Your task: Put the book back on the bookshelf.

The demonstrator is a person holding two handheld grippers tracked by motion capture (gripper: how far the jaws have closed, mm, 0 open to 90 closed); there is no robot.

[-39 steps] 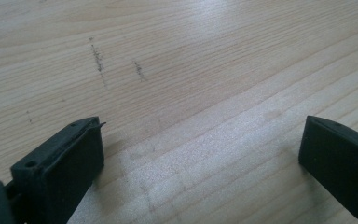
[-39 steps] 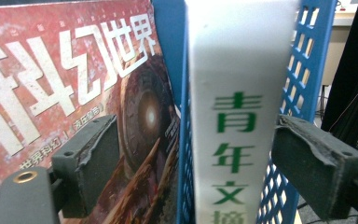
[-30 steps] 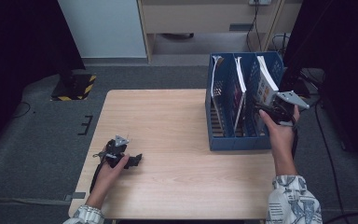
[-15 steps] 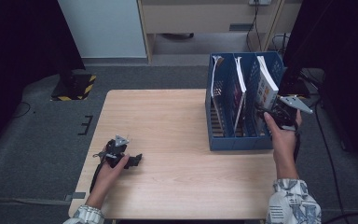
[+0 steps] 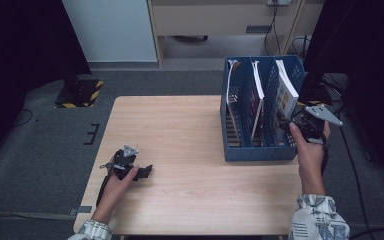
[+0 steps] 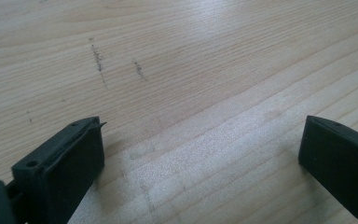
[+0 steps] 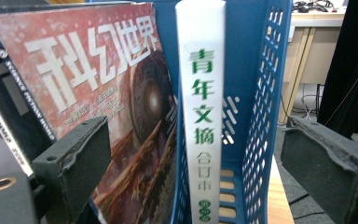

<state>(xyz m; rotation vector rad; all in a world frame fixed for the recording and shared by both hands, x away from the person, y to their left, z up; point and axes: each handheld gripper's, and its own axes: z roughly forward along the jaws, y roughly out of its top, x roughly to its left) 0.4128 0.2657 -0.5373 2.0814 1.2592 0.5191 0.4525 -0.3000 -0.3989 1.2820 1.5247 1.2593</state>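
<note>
The right gripper (image 7: pixel 196 154), jaws spread wide, faces the white-spined book (image 7: pixel 200 107) standing in the right-hand slot of the blue file rack (image 5: pixel 260 150), a red magazine (image 7: pixel 98 84) in the next slot; well left of the rack, the left gripper (image 6: pixel 200 154) rests open on the wooden table (image 6: pixel 177 56)

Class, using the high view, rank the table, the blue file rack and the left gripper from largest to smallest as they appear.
1. table
2. blue file rack
3. left gripper

The gaps are wide, so nearness to the camera leaves the order safe.
</note>
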